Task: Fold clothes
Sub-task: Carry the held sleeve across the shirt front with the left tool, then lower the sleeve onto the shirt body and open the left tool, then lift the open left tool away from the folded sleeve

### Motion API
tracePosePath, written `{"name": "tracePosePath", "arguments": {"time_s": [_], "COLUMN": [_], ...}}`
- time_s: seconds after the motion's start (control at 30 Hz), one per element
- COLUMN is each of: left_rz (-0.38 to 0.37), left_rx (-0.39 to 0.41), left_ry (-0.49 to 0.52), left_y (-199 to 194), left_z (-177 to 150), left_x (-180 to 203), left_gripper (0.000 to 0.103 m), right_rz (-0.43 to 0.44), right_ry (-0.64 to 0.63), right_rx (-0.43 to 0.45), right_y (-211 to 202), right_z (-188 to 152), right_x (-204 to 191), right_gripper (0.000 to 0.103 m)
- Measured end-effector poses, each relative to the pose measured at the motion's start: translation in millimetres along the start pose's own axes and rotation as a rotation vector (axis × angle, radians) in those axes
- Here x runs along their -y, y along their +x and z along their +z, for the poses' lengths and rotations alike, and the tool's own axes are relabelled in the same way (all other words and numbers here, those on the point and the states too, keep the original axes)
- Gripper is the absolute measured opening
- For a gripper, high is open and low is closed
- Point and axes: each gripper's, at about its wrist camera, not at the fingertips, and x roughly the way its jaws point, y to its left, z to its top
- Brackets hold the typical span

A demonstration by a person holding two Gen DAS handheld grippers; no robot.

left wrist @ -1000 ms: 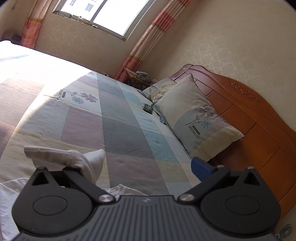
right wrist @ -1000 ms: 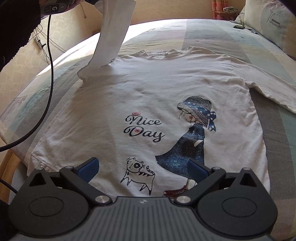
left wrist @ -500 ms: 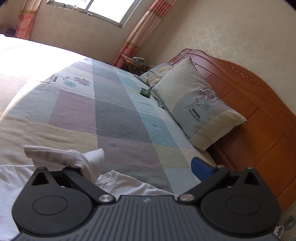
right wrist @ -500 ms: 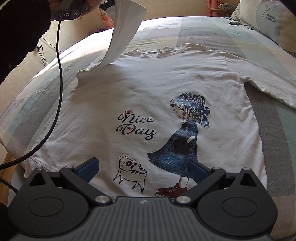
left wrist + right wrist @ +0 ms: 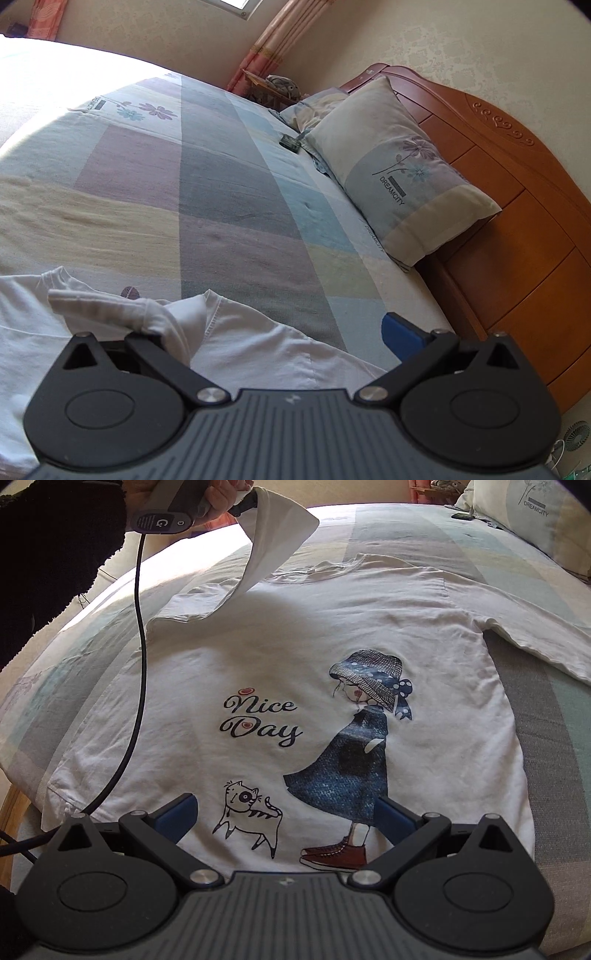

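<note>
A white T-shirt (image 5: 295,635) lies face up on the bed (image 5: 229,177). Its print reads "Nice Day", with a girl in a hat and a small cat. The hem is at the near edge and the neckline points toward the far side.

On the left, the lifted sleeve (image 5: 266,542) is raised off the bedspread and hangs down in a slack curve to the shoulder. The left claw (image 5: 277,332) carries it, gripped in the person's hand (image 5: 218,494), with a dark knitted cuff (image 5: 55,546) behind and a black cable (image 5: 138,664) trailing down toward the near edge. In the left wrist view the claw stands wide. One blue pad is bare on the right, while the bunched end of the sleeve is draped over the left finger and hides it. I cannot tell just how the cloth is caught there.

The right claw (image 5: 286,814) hovers low over the hem, spread wide with nothing between its blue pads, the cat and the girl's shoes showing in the gap.

The other sleeve (image 5: 535,635) lies flat, stretched out to the right. Far off on the right, a pillow (image 5: 402,184) marked DREAMCITY leans against the wooden headboard (image 5: 517,221). A small dark object (image 5: 290,141) lies just beside the pillow on the patchwork cover.
</note>
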Motion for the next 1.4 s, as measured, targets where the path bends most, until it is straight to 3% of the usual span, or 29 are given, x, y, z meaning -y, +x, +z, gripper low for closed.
{"name": "tracePosePath", "arguments": {"time_s": [0.33, 0.73, 1.0, 1.13, 1.27, 1.4], "left_rz": [0.010, -0.015, 0.020, 0.044, -0.002, -0.079], "left_rx": [-0.018, -0.212, -0.165, -0.134, -0.137, -0.187], "left_ry": [-0.024, -0.129, -0.220, -0.157, -0.065, -0.034], "left_y": [24, 47, 47, 54, 61, 68], "left_z": [-12, -70, -66, -55, -53, -59], "left_x": [-6, -35, -51, -35, -6, 12], "left_gripper": [0.102, 0.102, 0.102, 0.102, 0.102, 0.102], "right_rz": [0.005, 0.000, 0.006, 0.008, 0.016, 0.013], "right_ry": [0.005, 0.000, 0.004, 0.003, 0.007, -0.003], "right_rx": [-0.004, -0.001, 0.004, 0.005, 0.008, 0.010], "right_y": [3, 4, 3, 3, 4, 5], "right_z": [-1, -2, -1, -1, -1, -2], "right_x": [3, 2, 3, 3, 5, 4], "right_gripper": [0.103, 0.103, 0.103, 0.103, 0.103, 0.103]}}
